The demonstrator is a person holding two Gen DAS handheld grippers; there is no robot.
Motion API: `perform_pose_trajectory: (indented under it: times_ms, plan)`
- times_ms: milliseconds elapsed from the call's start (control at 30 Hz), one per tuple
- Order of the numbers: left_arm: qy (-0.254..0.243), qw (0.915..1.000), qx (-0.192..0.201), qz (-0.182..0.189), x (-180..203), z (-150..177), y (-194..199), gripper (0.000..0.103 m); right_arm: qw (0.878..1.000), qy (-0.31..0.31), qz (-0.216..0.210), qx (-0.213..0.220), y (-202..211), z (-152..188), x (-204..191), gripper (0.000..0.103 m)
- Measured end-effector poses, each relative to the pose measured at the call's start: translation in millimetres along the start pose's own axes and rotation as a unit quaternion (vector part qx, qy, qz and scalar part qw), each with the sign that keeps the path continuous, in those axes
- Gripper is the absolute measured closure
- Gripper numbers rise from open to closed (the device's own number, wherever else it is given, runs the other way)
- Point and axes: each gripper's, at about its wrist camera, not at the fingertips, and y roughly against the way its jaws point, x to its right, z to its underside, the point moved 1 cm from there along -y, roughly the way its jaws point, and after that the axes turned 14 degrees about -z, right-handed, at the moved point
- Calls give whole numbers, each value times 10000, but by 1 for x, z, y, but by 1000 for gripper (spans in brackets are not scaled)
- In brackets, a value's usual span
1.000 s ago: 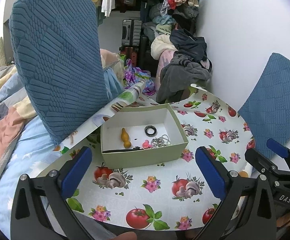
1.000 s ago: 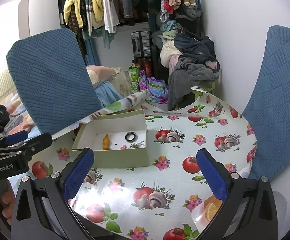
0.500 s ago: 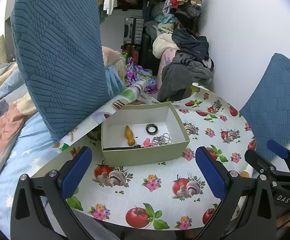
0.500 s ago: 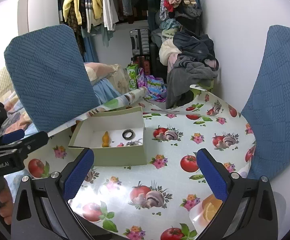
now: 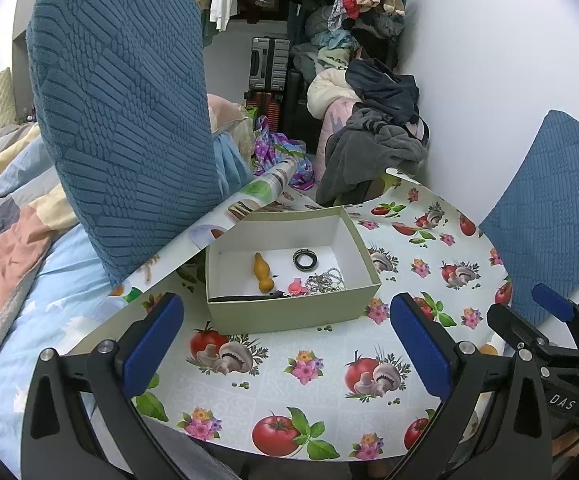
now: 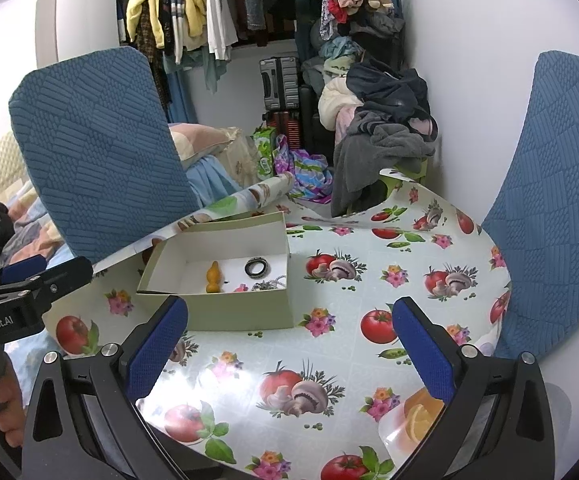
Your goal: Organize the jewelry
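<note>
The left tongs point(image 5: 285, 344) are released, pads spread wide with nothing between them, and they hang over the near edge of the bench point(image 5: 313, 396) at the bottom of the frame. The right tongs point(image 6: 289, 344) are likewise released and empty, low in their own view above the tomato-and-mushroom cloth.

Just beyond the left tongs, at the centre of the left view, sits the open cardboard box point(image 5: 289, 312). On its white floor lie an amber gourd-shaped pendant point(image 5: 264, 272), a dark ring point(image 5: 304, 259), a small pink piece point(image 5: 295, 288) and a tangled silver chain point(image 5: 325, 280) bunched against the near right wall. A thin dark strap or cord point(image 5: 245, 298) runs along the near wall; what it is cannot be told.

All the jewelry seen lies in the box and none on the cloth, so I judge the step in hand to be either the approach for sorting or the close of gathering. If sorting follows, the next move calls for lowering one pair of tongs over the near wall and narrowing them on a single piece; the chain, tangled and touching the pink piece, will likely snag.
</note>
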Motion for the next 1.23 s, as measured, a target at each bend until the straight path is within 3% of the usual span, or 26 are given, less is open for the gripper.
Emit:
perform_pose_trajectory:
  times_ms: [1233]
  plan:
    - [122, 9999, 29, -67, 5, 5, 5, 1, 10000, 44, 47, -29, -6, 6, -4, 0]
